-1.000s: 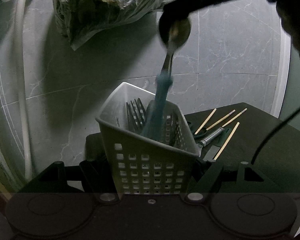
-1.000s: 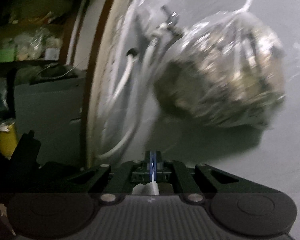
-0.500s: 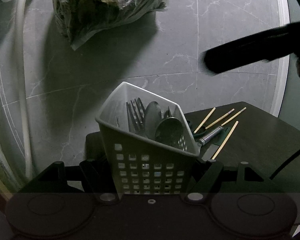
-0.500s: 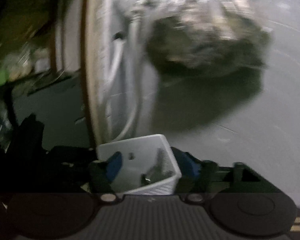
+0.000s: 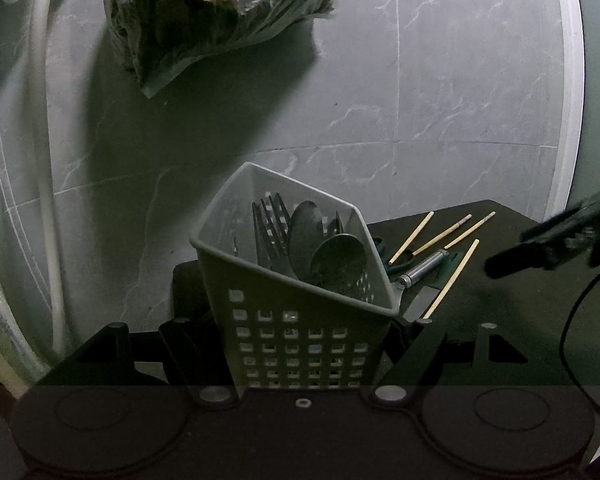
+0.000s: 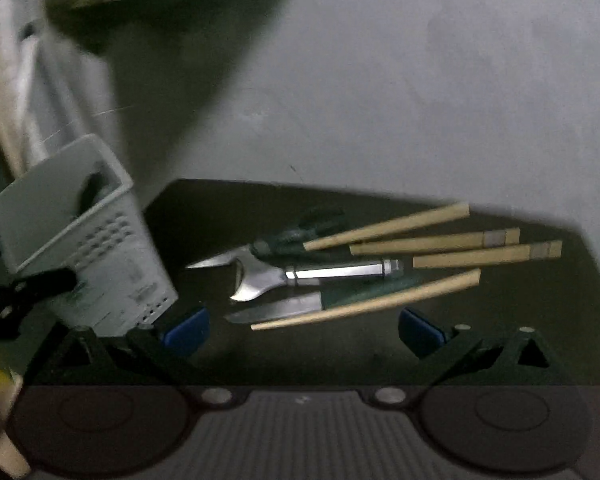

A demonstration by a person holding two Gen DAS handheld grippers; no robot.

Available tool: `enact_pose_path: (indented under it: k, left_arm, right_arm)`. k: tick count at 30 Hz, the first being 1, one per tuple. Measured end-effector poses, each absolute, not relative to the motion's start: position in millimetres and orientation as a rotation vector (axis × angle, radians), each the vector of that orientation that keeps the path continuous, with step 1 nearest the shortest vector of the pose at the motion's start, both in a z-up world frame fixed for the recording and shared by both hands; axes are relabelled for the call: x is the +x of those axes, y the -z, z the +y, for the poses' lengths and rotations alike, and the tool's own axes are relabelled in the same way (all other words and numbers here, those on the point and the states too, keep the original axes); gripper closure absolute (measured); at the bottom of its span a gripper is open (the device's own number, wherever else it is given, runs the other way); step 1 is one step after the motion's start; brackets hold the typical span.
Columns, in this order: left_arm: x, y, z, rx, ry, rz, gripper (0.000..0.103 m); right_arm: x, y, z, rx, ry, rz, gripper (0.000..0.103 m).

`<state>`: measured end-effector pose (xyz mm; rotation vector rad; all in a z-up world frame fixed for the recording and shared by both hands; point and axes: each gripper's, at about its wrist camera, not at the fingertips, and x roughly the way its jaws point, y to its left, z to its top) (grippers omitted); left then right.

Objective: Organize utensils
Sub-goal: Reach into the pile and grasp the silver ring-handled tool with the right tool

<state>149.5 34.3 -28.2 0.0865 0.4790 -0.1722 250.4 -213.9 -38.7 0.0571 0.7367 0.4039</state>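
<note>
**Right gripper lines up on the loose utensils**

The dark table (image 6: 500, 340) bears everything. The left gripper (image 5: 300, 344) is clamped on the white caddy (image 5: 296, 320), which holds forks and spoons. The right gripper (image 6: 302, 326) hangs spread and empty over the chopsticks (image 6: 384, 226), knife (image 6: 276, 310) and peeler (image 6: 320, 272). Best to take one chopstick cleanly, near its middle.
</note>
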Motion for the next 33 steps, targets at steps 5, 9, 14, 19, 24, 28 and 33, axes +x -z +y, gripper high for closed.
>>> enact_pose_path:
  k: [5,9,14,19,24,28,33]
  left_arm:
    - [149.6,28.0,32.8,0.084,0.162,0.483,0.027]
    - [149.8,27.9,31.6,0.082,0.155,0.484,0.027]
    - [148.8,27.9,30.0,0.078,0.143,0.485,0.027]
    - [148.2,27.1,28.2,0.077,0.134,0.487,0.027]
    - [148.7,26.8,26.7,0.077,0.127,0.488,0.027]
    - [147.8,26.5,26.4,0.077,0.125,0.488,0.027]
    - [147.7,26.5,26.7,0.077,0.126,0.487,0.027]
  right_arm:
    - [287.0,61.3,-214.8,0.199,-0.332,0.750,0.000]
    - [321.8,71.4,-210.5,0.323,-0.283,0.795,0.000]
    - [339.5,78.5,-214.8,0.467,-0.257,0.817,0.003]
    - [350.3,84.9,-208.0,0.441,-0.230,0.844,0.019]
    - [357.5,90.9,-200.4,0.388,-0.166,0.889,0.037]
    - [355.7,92.1,-202.2,0.350,-0.149,0.875,0.046]
    - [358.8,92.9,-210.1,0.345,-0.138,0.871,0.059]
